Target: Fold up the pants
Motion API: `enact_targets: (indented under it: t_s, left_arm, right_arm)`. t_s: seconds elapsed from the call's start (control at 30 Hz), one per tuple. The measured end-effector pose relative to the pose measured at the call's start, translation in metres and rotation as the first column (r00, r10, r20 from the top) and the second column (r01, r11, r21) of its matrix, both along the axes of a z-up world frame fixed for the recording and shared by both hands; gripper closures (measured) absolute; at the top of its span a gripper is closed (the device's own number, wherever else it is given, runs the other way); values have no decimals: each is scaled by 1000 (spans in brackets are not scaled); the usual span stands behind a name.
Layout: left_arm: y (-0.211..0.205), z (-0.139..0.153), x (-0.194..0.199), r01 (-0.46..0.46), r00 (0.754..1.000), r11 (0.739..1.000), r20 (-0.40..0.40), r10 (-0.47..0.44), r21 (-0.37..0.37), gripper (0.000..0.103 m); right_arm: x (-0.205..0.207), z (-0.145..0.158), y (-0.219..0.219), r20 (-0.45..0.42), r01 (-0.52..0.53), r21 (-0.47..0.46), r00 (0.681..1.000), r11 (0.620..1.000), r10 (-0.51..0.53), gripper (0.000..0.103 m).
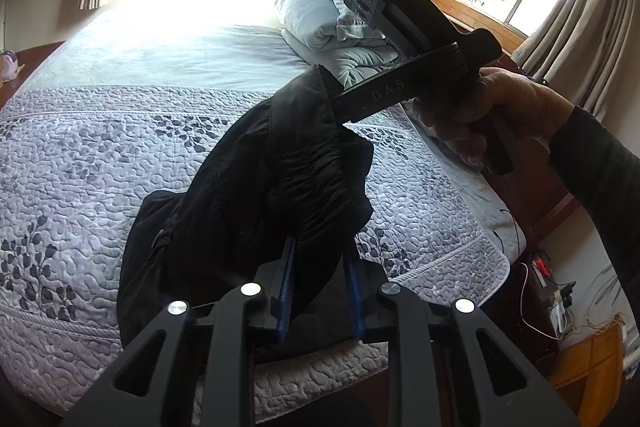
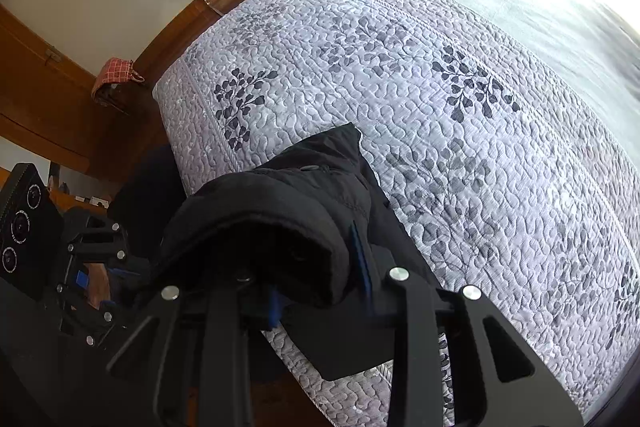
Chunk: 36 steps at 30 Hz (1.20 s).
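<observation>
hanging between both tools, black pants (image 1: 256,179) bunch above the quilt (image 1: 100,147).

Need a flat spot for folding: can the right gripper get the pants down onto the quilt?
Probably yes: the right gripper, shut on the black pants, sits just above bare quilt with nothing in between.

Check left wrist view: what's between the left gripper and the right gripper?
The black pants: their gathered waistband spans from the left gripper to the right gripper, each shut on it.
</observation>
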State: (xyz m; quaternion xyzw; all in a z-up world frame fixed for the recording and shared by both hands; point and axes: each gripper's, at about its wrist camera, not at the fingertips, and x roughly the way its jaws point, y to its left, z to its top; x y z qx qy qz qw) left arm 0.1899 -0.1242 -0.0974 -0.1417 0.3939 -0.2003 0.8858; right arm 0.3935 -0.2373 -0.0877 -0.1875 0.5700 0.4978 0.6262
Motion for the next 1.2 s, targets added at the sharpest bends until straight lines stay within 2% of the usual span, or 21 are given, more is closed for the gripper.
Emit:
enact_targets:
  t_s: [0.7, 1.2]
  left_arm:
    - [-65, -46, 23, 88, 993, 996, -84, -86, 17, 80]
    - [-99, -105, 38, 129, 975, 992, -184, -125, 7, 80]
  right_arm:
    - [16, -55, -63, -30, 43, 16, 999, 999, -43, 77]
    - [18, -113, -93, -1, 2, -3, 1000, 1000, -2, 77]
